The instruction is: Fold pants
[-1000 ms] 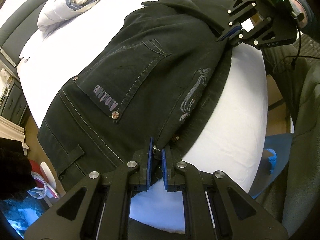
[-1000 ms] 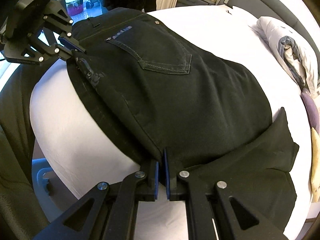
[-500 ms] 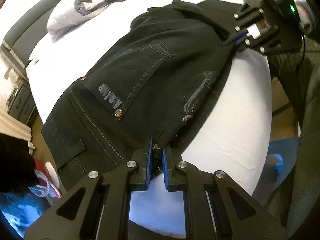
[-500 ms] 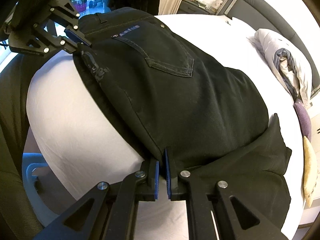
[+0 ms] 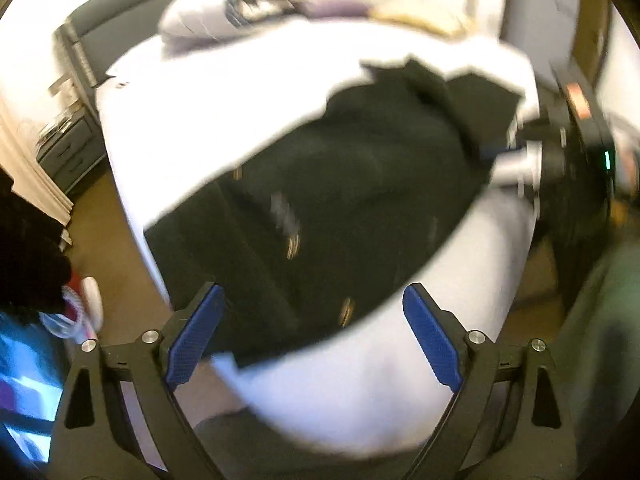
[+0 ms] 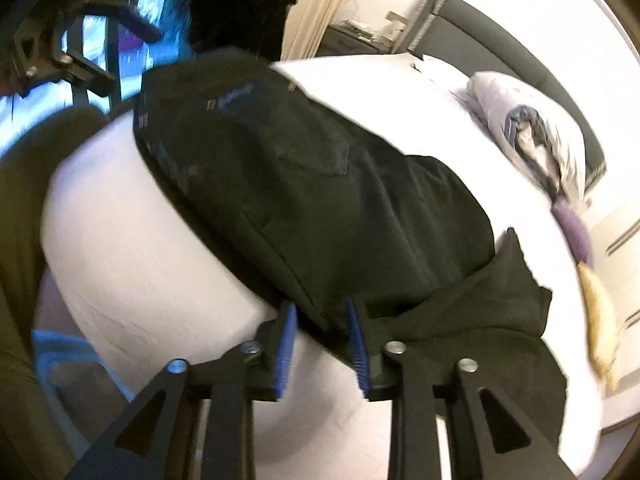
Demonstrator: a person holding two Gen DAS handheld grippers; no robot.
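Note:
Black jeans [image 5: 340,200] lie folded lengthwise on the white bed [image 5: 240,100], waist end nearest the left wrist camera. My left gripper [image 5: 314,296] hovers above the waist corner, its jaws opening wide and holding nothing. In the right wrist view the jeans [image 6: 320,200] run away from my right gripper [image 6: 320,308], whose jaws are opening. The fold edge lies between the blue pads [image 6: 286,344], which no longer press on it. The right gripper [image 5: 560,152] shows blurred at the leg end, and the left gripper [image 6: 80,64] is blurred at the upper left.
A pillow [image 6: 532,140], a purple cushion [image 6: 572,228] and a yellow cushion [image 6: 600,320] lie near the grey headboard. A nightstand [image 5: 68,152] stands beside the bed. A shoe [image 5: 80,308] lies on the floor by the bed's edge [image 6: 140,260].
My left gripper let go of the waist, opened wide and rose. My right gripper's jaws parted from the fold edge. The jeans settled onto the bed.

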